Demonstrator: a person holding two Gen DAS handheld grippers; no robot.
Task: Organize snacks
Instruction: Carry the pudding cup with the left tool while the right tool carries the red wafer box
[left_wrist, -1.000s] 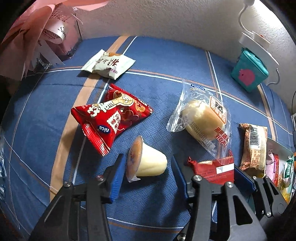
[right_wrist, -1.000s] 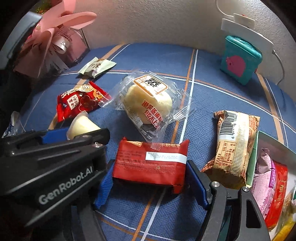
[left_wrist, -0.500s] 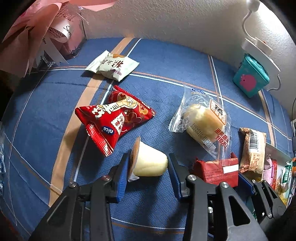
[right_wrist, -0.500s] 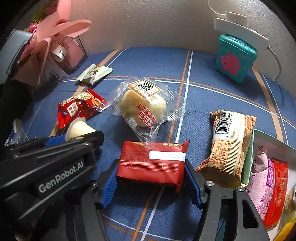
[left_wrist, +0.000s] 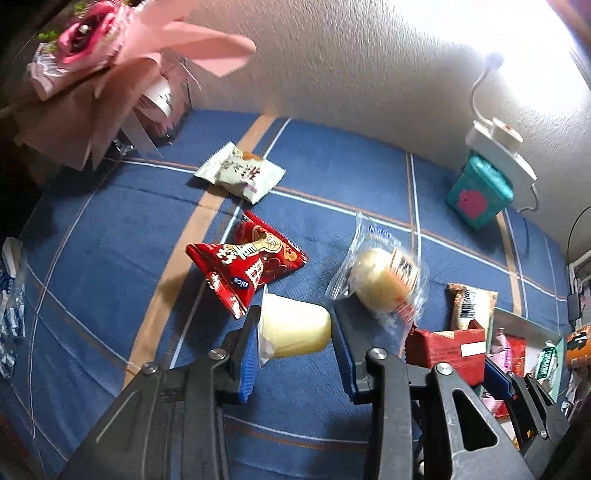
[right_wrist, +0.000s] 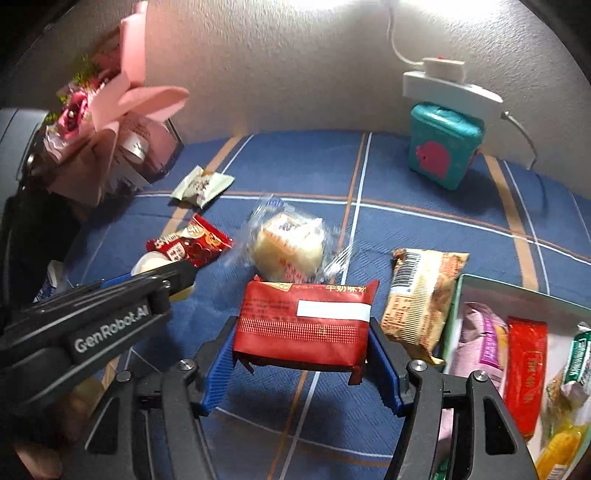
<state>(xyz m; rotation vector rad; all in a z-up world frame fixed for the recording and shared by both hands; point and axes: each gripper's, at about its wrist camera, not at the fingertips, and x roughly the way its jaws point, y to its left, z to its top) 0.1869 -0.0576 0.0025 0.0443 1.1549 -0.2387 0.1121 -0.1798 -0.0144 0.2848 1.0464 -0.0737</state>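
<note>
A blue plaid cloth (left_wrist: 332, 184) with tan and white stripes covers the table, and loose snacks lie scattered over it: a pale white-green crimped wrapper (left_wrist: 240, 173) near the far left, a shiny red foil snack bag (left_wrist: 247, 266) in the middle, a clear plastic packet holding a round pale bun (left_wrist: 380, 280) to its right, and a tan barcode-printed wrapped bar (right_wrist: 421, 295) lying just beside the box. At the back stand a pink paper-wrapped rose bouquet (left_wrist: 92, 74) on the left and a teal tin with a pink figure (right_wrist: 443, 144) on the right, with a white power strip (right_wrist: 447, 85) behind it against the wall. At the right edge sits a shallow pale-green open box (right_wrist: 458, 295), already holding a pink packet (right_wrist: 480, 339), a red packet (right_wrist: 526, 369) and green and yellow ones at its far side (those are too blurred to read). The left claw (left_wrist: 295, 339) is closed on a cream-coloured plastic jelly cup (left_wrist: 295, 328), which is tipped on its side with the foil lid against the left finger and its narrow base toward the right finger. The right claw (right_wrist: 301, 354) grips a flat red rectangular snack pack with a white label (right_wrist: 306, 321) by its two short ends, long axis running crosswise between the fingers, held just left of the box; the bun packet lies directly behind it.
</note>
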